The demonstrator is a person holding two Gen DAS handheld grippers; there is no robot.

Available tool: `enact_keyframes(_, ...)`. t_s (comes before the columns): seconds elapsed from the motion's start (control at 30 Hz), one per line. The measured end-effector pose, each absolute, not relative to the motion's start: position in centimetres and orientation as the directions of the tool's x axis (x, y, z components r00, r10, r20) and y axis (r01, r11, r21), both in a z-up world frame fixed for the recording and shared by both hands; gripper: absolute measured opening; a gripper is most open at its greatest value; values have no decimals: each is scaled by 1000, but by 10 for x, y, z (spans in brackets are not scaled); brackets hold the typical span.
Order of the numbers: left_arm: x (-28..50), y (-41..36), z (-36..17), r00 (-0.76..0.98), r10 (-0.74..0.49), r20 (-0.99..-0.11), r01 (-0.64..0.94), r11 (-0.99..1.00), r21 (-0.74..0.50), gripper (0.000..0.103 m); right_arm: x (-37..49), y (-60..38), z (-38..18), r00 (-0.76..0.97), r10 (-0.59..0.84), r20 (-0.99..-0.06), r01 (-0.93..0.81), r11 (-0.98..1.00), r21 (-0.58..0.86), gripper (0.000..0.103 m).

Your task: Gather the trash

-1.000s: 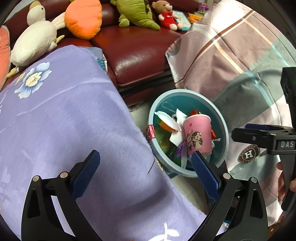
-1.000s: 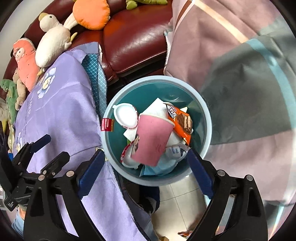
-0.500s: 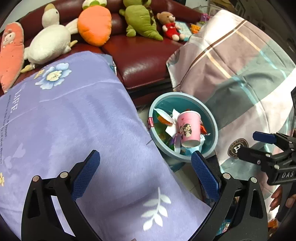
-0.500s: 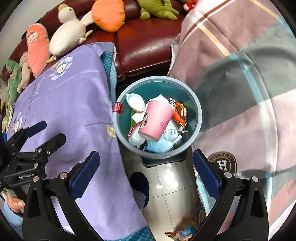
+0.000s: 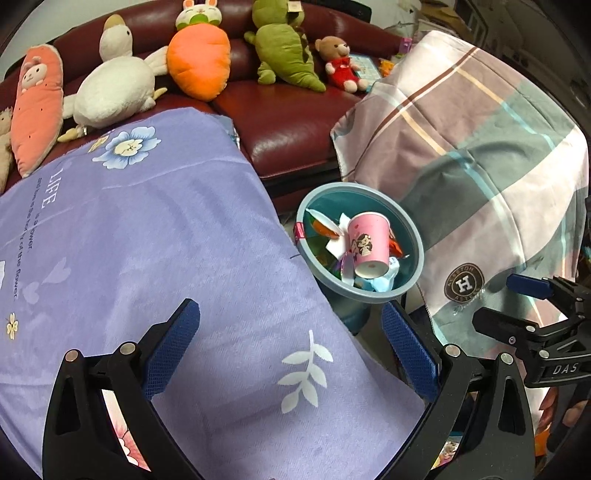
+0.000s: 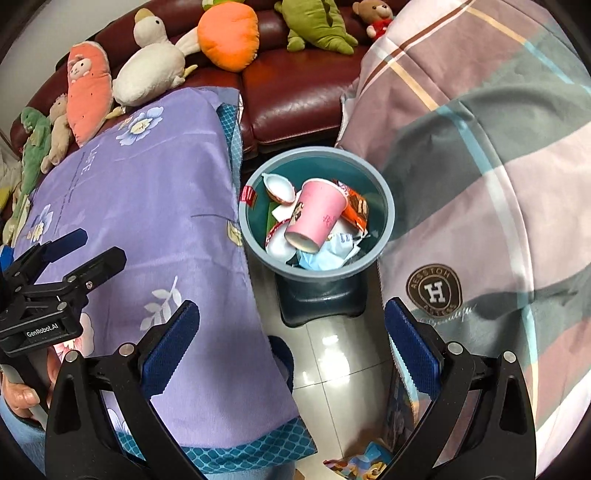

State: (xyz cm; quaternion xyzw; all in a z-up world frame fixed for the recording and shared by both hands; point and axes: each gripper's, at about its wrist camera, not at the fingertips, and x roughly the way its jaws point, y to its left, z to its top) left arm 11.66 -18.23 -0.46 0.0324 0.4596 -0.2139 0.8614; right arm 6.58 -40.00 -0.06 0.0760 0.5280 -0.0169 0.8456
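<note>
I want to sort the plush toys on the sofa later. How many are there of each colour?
Going by the right wrist view:
Green: 2, one at the far left and one at the back
Orange or salmon carrots: 2
White duck: 1
Tan or brown bears: 2
Total: 7
</note>
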Motion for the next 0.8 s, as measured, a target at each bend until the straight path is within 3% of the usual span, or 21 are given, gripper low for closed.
enact_keyframes(0.13,115,-181,-5,480,-378,-792,418,892,-172,99,65,-399,-1,448,57,-892,112,987,119,96)
enact_keyframes(0.8,120,-181,-19,503,-297,-812,376,921,-104,99,77,-398,-15,421,34,-906,123,988,94,96)
